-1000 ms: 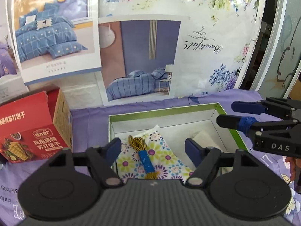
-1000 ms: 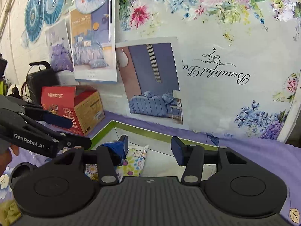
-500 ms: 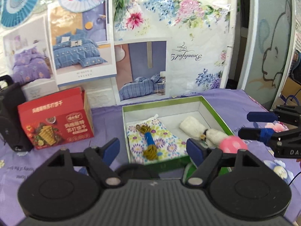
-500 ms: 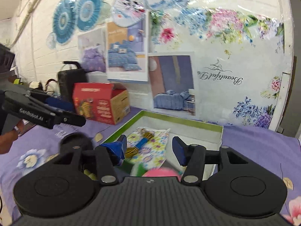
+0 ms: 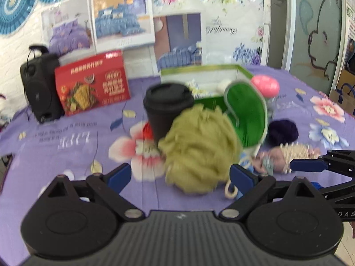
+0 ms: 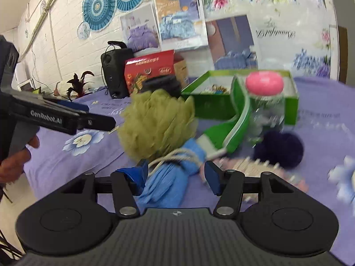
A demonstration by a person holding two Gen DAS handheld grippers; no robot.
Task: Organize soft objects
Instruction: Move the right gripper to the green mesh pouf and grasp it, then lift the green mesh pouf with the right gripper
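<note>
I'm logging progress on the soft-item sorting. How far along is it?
Partly done: the green box already holds some items. Nothing is in hand; left gripper and right gripper are open. The olive pouf, blue cloth and dark pompom remain outside.

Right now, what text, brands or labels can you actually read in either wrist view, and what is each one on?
"GenRobot.AI": side of the left gripper, seen in the right wrist view.
"DAS": cut off at the frame edge, on the right gripper, seen in the left wrist view.
"LIFE": upside down, on the purple bedsheet; the line above it is too blurred.
Red snack box: Chinese print, blurred.
Wall posters: script unreadable.
</note>
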